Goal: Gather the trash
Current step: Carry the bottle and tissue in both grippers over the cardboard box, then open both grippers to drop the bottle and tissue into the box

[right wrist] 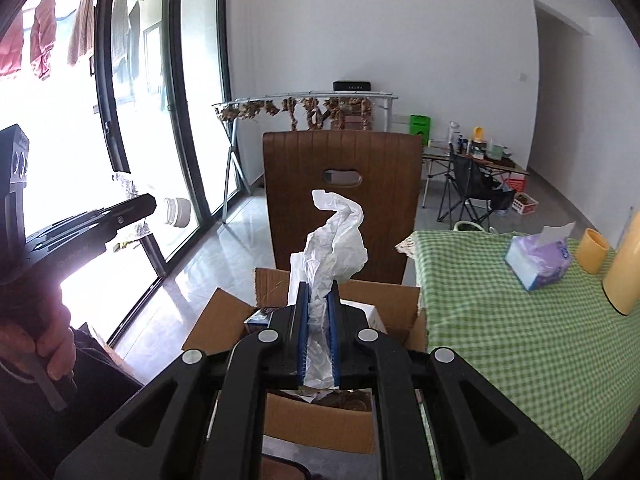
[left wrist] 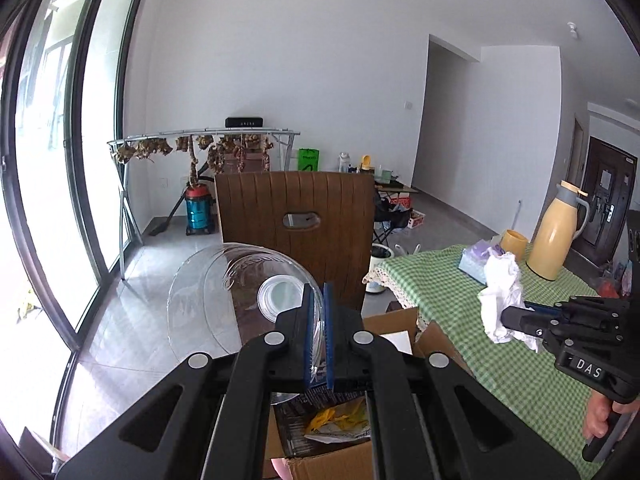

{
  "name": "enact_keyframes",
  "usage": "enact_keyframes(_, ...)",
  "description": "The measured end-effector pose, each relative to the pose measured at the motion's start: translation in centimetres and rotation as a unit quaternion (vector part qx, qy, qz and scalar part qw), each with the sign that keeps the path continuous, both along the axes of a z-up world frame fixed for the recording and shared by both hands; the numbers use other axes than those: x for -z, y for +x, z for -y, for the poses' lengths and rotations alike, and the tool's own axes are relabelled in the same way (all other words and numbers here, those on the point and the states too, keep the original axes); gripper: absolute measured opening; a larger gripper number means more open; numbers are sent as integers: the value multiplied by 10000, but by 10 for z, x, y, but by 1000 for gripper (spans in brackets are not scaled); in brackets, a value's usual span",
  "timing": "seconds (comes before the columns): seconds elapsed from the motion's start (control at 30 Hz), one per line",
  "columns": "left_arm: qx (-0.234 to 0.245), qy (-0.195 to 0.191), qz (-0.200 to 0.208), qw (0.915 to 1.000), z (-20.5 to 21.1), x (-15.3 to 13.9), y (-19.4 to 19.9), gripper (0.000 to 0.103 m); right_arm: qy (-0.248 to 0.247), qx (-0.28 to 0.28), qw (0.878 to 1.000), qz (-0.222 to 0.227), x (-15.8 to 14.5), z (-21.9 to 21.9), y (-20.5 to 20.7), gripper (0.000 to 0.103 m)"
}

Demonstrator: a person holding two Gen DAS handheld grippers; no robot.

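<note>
Room: bright and wide, pale tiled floor [left wrist: 132, 280] running to the tall glass doors [right wrist: 168, 92], plenty of free space on that side.
Worktop: the green-checked worktop [left wrist: 460, 304] sits to the right, its lace edge just beside the box, so nothing has far to travel.
Chair: a brown chair [right wrist: 344, 200] stands right behind the box, back upright. That closes off the far side, so the way in looks to be from above.
Box: the open cardboard box [right wrist: 320, 428] is low between both hands, flaps [right wrist: 216, 320] splayed outward. Scraps and yellow wrapping already lie inside, so I'd say this is the bin for the job.
Bottle: a clear plastic bottle [left wrist: 240, 292] juts out sideways, white cap [left wrist: 280, 294] towards us. It's held by its wall, probably because that was the easiest bite.
Left tongs: the left tongs [left wrist: 318, 340] are pressed together, pinching the bottle over the box's near edge.
Tissue: a crumpled white tissue [right wrist: 332, 240] stands up in a loose plume.
Right tongs: the right tongs [right wrist: 318, 340] are clamped tight on the tissue's lower end, poised above the box mouth.
Next, my guess: both loads look ready to drop. The wide bottle must clear the flaps.
</note>
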State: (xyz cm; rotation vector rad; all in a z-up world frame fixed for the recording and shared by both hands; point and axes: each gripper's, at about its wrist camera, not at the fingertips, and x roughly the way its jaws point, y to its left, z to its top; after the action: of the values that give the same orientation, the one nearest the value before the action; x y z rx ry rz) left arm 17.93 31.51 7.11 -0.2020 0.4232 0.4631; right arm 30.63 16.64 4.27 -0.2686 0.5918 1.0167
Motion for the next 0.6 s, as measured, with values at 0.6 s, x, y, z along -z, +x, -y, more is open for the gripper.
enact_keyframes(0.6, 614, -2201, -1655, 9594, -56, 183, 66, 2, -2120, 103, 9621, -1713, 239, -110, 55, 16)
